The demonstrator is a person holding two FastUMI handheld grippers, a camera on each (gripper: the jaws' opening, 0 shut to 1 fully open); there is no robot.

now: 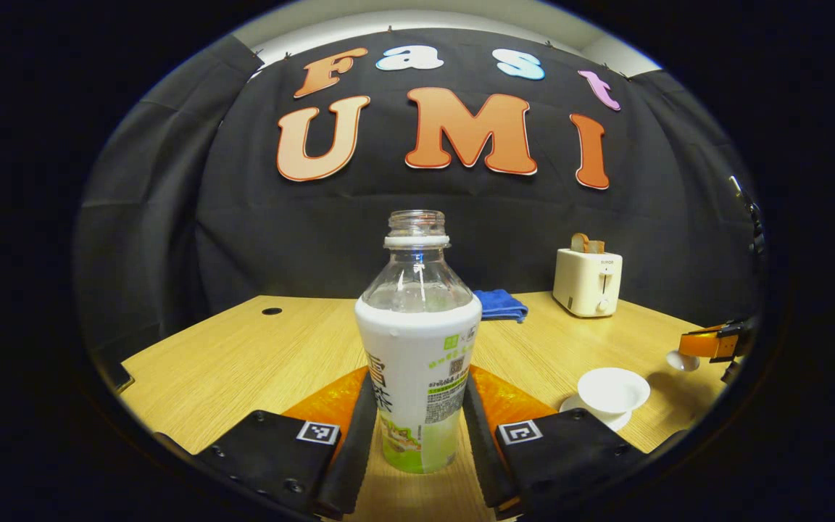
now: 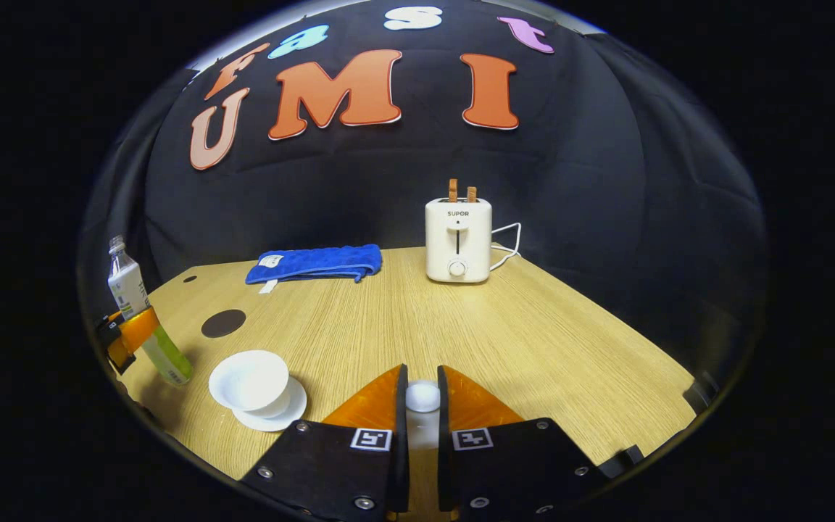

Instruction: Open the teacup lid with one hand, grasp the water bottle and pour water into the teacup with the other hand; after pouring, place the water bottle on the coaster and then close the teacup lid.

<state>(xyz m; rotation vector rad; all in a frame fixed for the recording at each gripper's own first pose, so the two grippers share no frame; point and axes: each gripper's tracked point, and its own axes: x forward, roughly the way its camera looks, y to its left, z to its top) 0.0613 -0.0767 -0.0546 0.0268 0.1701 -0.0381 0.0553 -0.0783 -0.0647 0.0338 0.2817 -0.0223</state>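
Note:
An uncapped water bottle with a white and green label stands upright between the fingers of my left gripper, which is shut on its lower body. In the right gripper view the same bottle is at the far left, just left of the open white teacup on its saucer. My right gripper is shut on the knob of the white teacup lid, held off the cup to its right. A dark round coaster lies behind the cup. The left gripper view has the teacup at lower right.
A cream toaster with bread in it stands at the back of the wooden table, its cord trailing right. A folded blue cloth lies at the back left. A small cable hole is in the table's far left.

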